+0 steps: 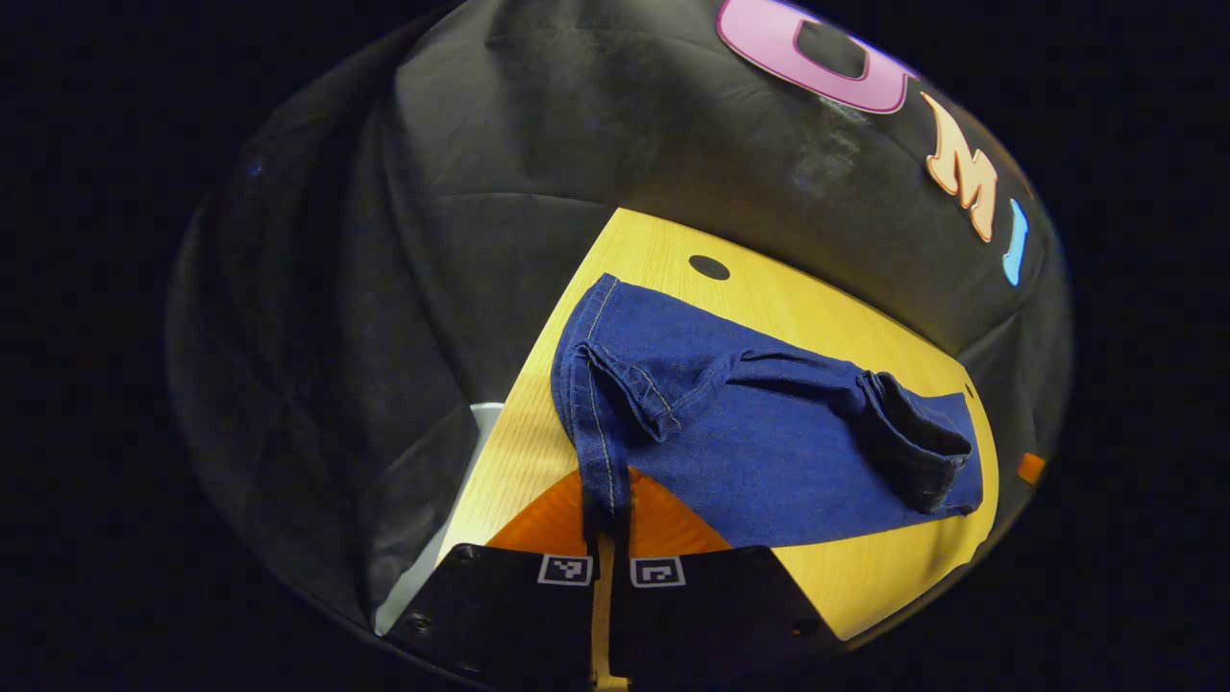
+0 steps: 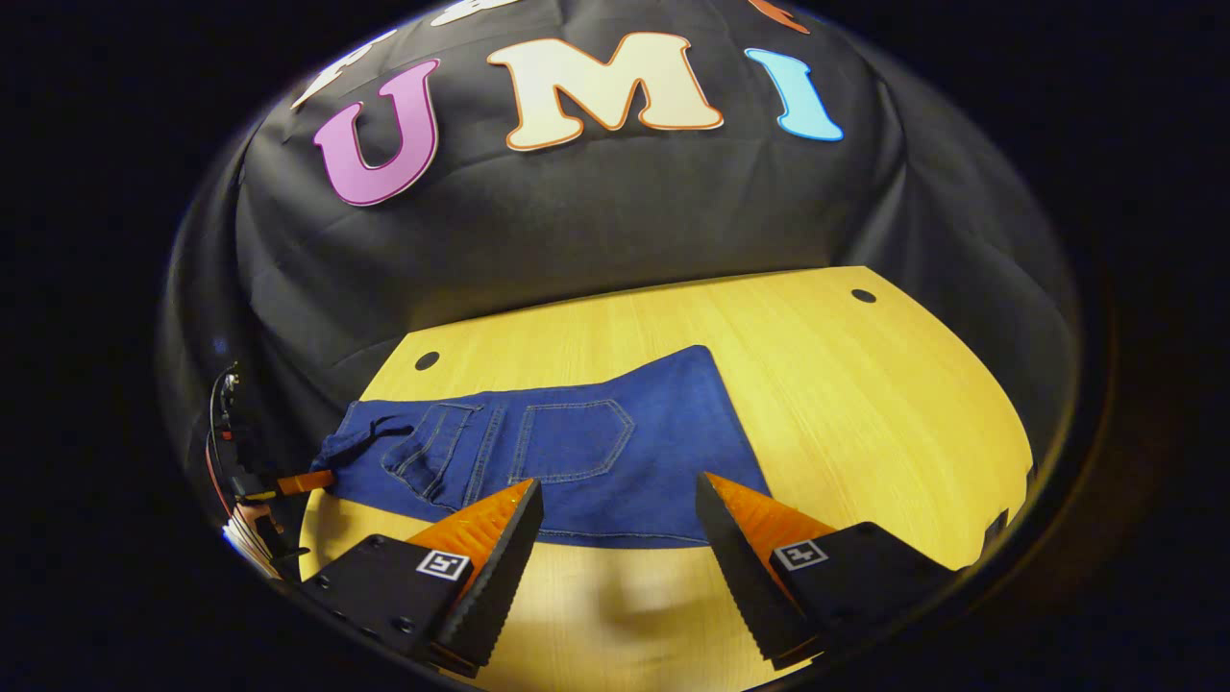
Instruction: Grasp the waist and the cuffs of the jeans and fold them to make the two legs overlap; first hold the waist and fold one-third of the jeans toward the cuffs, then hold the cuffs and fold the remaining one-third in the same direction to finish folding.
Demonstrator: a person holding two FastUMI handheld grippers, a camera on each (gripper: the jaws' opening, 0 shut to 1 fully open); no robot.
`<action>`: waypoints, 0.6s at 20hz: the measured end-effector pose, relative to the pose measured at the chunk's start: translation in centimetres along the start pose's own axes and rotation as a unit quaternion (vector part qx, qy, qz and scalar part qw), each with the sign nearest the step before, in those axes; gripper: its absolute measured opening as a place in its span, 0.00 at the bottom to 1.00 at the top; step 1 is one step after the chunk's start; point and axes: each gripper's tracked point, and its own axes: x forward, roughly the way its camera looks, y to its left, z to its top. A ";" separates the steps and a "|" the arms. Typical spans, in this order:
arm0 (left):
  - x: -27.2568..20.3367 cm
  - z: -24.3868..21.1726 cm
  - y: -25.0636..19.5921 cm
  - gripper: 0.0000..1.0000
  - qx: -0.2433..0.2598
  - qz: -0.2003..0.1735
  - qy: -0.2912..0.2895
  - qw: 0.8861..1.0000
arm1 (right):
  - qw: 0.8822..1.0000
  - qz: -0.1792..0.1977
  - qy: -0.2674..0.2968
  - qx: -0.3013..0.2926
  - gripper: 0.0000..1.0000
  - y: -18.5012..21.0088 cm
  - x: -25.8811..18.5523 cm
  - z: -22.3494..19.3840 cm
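Right gripper point(image 2: 620, 524) with fingers spread wide just over the near edge of the jeans point(image 2: 567, 452), jeans flat on the table point(image 2: 865, 404), left gripper point(image 2: 303, 481) at the jeans' far-left end

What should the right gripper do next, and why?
Probably ease the right gripper forward and close on the near edge of the jeans. Its jaws stand open just short of that edge, while the left gripper is already shut on a seam at its end.
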 end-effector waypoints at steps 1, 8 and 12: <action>-0.6 0.6 -0.5 0.00 0.003 -0.004 -0.004 1.000 | 1.000 -0.001 -0.002 0.009 0.99 -0.4 -0.4 0.0; -5.2 6.2 -8.7 0.00 0.020 -0.046 -0.037 0.998 | 0.999 0.006 -0.018 0.037 0.99 -5.1 -1.8 1.8; -6.3 7.9 -16.6 0.00 0.045 -0.051 -0.060 0.996 | 0.999 0.039 -0.012 0.022 0.99 -9.1 -1.7 2.3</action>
